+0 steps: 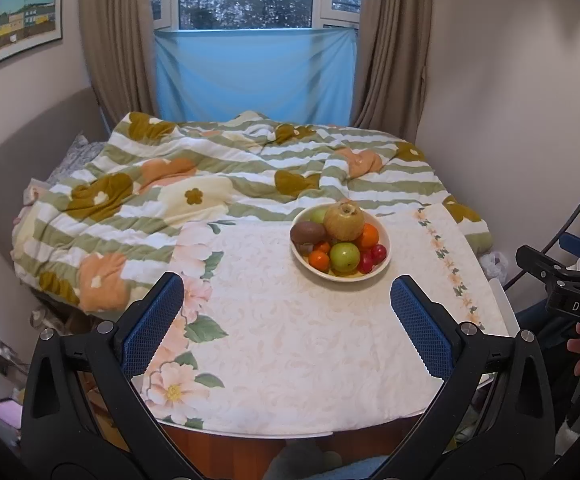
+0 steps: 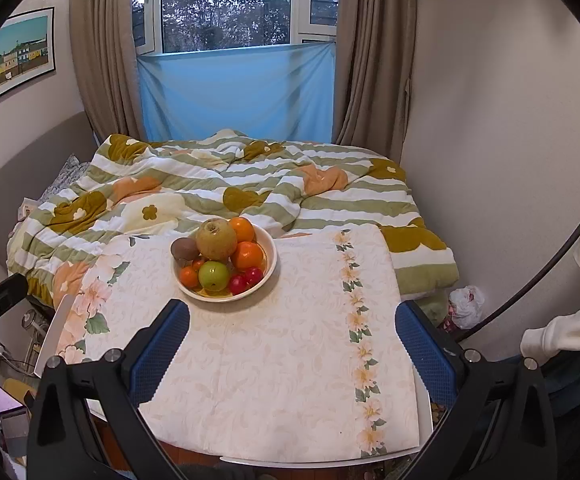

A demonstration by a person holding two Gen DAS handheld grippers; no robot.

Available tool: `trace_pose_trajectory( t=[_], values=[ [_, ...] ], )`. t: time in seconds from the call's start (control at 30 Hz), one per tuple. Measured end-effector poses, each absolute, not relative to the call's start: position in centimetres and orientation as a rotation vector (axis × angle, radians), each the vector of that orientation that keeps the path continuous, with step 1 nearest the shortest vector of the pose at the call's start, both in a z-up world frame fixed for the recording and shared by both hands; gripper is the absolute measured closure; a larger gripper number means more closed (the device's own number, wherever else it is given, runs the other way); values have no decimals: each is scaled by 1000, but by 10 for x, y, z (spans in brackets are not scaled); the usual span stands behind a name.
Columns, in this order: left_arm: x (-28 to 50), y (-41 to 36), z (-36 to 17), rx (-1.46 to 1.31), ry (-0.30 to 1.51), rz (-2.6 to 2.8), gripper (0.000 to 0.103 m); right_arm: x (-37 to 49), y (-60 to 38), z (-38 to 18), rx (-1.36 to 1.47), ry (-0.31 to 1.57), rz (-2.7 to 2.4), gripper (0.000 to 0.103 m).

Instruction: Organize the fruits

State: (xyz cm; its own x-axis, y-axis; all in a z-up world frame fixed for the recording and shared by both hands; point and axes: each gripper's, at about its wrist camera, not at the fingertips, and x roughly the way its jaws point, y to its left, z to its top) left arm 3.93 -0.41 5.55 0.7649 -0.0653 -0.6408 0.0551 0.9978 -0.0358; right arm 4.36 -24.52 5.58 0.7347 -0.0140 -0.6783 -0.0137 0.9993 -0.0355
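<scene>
two hand-held grippers hover over the near edge of a cloth-covered table [image 1: 290, 360], both with blue pads spread wide and nothing between them. the left gripper [image 1: 286, 320] points straight ahead; the bowl [image 1: 384, 258] of fruit lies ahead of it and a little right. the right gripper [image 2: 292, 344] sees the same bowl [image 2: 272, 258] ahead and to its left. so the bowl sits between the two, near the table's far side, neither gripper clearly nearer. a big tan fruit [image 2: 216, 239] tops the pile. beyond lies a bed [image 2: 250, 176].
</scene>
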Motion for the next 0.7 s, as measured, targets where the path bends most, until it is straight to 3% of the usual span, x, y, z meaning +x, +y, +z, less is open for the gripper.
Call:
trace_pose_trajectory(
  t=[0.7],
  values=[
    [44, -16, 55, 5, 696, -54, 0, 46, -247, 56, -37, 746, 0, 0]
  ],
)
